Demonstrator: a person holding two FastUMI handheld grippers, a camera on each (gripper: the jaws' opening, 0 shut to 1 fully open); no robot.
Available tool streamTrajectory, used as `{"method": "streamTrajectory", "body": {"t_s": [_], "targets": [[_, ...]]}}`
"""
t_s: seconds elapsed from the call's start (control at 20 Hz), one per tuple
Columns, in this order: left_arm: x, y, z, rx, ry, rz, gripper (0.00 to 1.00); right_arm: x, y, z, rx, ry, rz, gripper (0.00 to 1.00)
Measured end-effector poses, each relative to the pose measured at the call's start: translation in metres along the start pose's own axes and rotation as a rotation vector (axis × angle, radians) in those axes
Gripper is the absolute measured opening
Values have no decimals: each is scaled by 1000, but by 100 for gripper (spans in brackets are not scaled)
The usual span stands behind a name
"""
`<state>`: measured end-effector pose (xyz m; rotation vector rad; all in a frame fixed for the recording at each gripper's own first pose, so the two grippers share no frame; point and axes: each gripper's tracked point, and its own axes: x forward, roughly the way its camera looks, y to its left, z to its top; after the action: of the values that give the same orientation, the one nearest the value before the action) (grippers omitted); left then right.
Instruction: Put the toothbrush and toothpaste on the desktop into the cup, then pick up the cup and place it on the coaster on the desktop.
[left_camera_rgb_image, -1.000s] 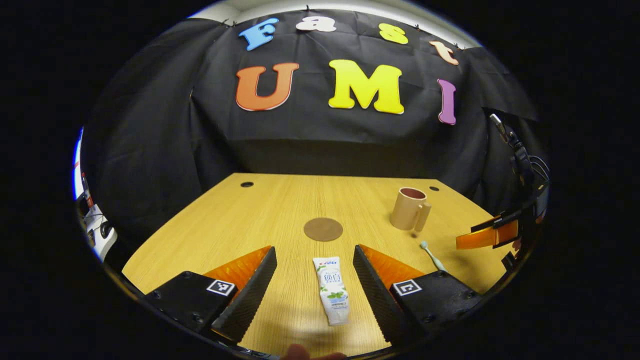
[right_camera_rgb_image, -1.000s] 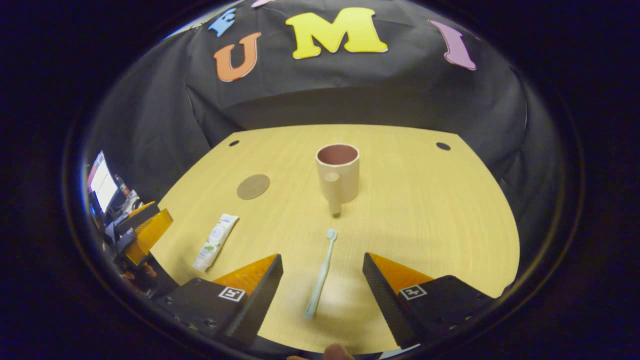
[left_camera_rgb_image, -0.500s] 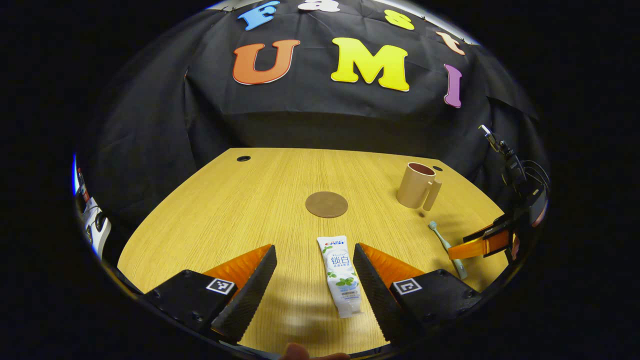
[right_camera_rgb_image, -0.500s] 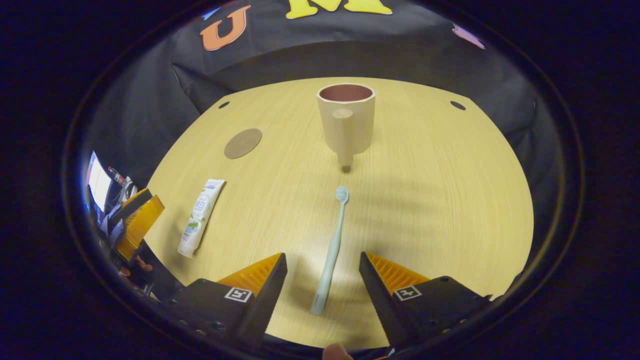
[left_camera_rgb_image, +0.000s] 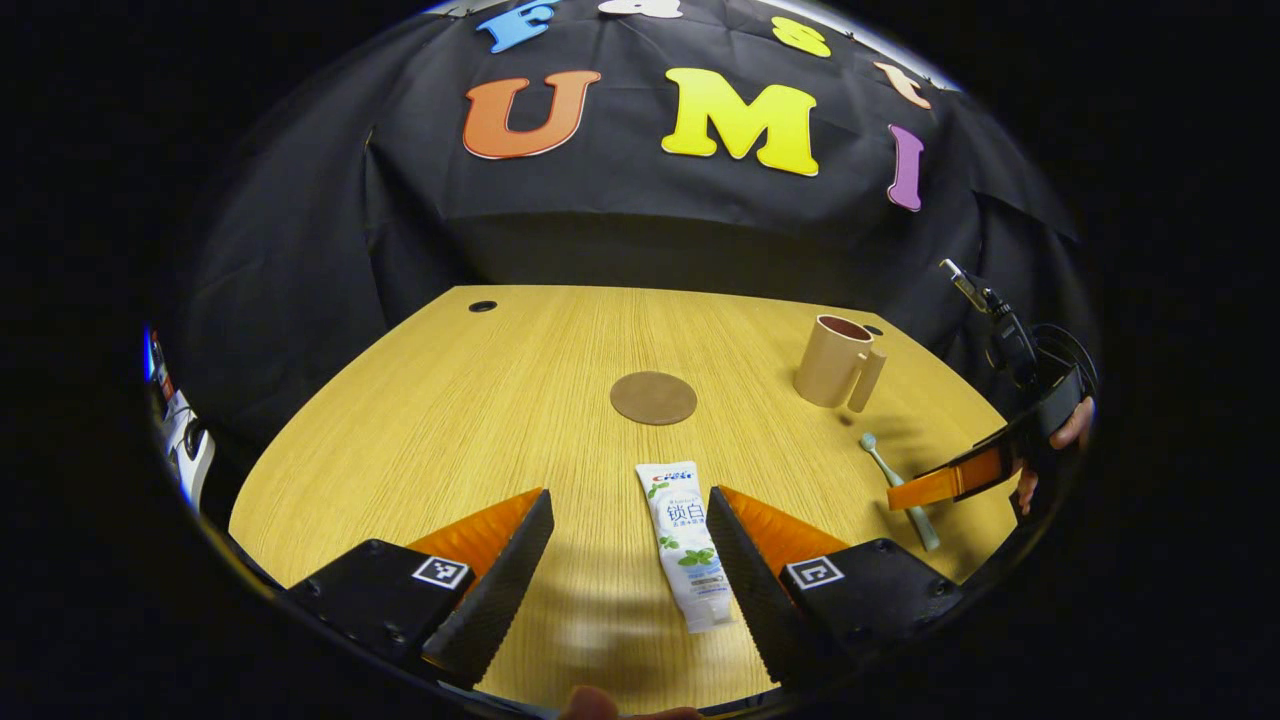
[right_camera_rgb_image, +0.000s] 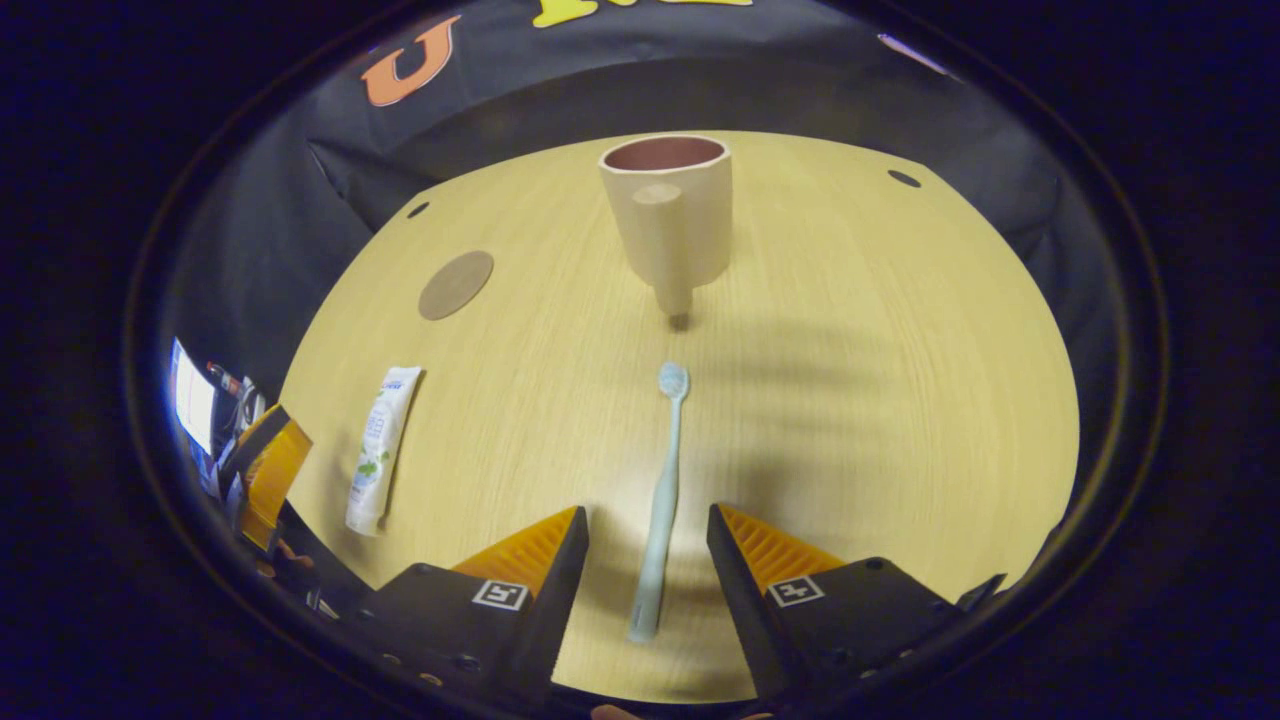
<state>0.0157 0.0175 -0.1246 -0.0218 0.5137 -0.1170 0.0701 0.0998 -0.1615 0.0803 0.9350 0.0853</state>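
Pale toothbrush flat between the spread right gripper, toothpaste apparently against the spread left gripper right finger, cup far; best recentred before closing.

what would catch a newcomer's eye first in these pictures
Most striking is the pairing: the left tongs stand open around the toothpaste tube, which lies close to one finger, while the right tongs stand open astride the toothbrush handle. Beyond the brush head stands the empty cup, upright with its handle toward the right gripper view's camera. The round coaster lies bare mid-desk, beyond the toothpaste.
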Motion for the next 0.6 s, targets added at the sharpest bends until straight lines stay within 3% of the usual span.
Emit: {"method": "streamTrajectory", "body": {"t_s": [0.05, 0.15, 0.25, 0.3, 0.6], "targets": [[1, 1, 0, 1, 1, 0, 99, 2, 0, 2, 0, 0, -9, 70], [2, 1, -1, 4, 4, -3, 99, 3, -2, 3, -2, 1, -25, 55], [5, 0, -1, 8, 8, -6, 99, 4, -2, 3, -6, 4, -36, 60], [6, 0, -1, 9, 10, -6, 99, 4, -2, 3, -13, 4, -41, 53], [15, -4, -9, 19, 43, -15, 99, 6, -2, 5, -49, 2, -82, 49]]}}
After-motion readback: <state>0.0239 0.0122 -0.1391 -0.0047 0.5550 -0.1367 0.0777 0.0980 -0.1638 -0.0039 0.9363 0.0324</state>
